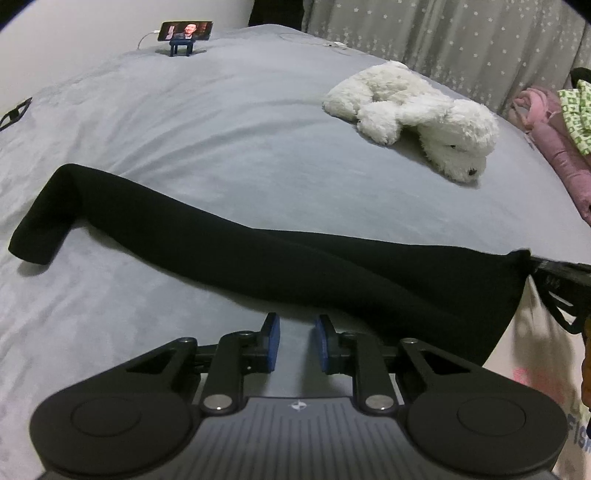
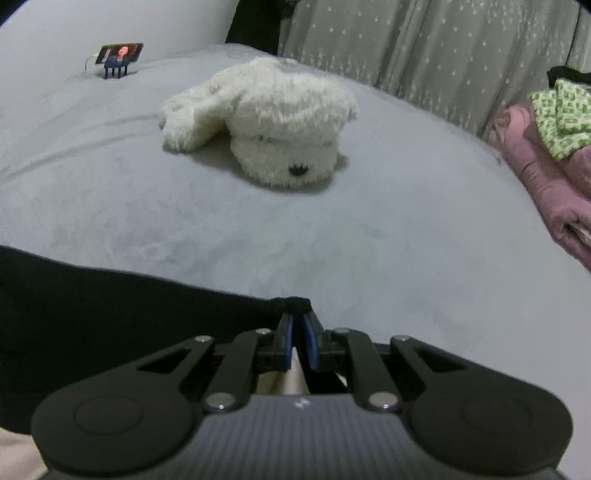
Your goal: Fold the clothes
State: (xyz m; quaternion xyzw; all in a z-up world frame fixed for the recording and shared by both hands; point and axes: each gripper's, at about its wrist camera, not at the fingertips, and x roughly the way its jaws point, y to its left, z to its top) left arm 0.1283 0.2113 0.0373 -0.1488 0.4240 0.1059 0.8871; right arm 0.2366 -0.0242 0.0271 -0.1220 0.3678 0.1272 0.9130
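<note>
A long black garment (image 1: pixel 258 254) lies stretched across the grey bed (image 1: pixel 221 122), its narrow end bent at the far left and its wide end at the right. My left gripper (image 1: pixel 296 322) is open just short of the garment's near edge, with only bed sheet between its blue pads (image 1: pixel 272 332). My right gripper (image 2: pixel 297 316) is shut on the garment's (image 2: pixel 110 314) right corner, which bunches at its fingertips. From the left wrist view the right gripper (image 1: pixel 533 263) shows at the right edge, pinching that corner.
A white plush dog (image 1: pixel 413 114) (image 2: pixel 273 125) lies on the bed beyond the garment. A phone on a blue stand (image 1: pixel 184 35) sits at the far end. Pink and green clothes (image 2: pixel 546 147) are piled at the right. A starred curtain (image 2: pixel 406 48) hangs behind.
</note>
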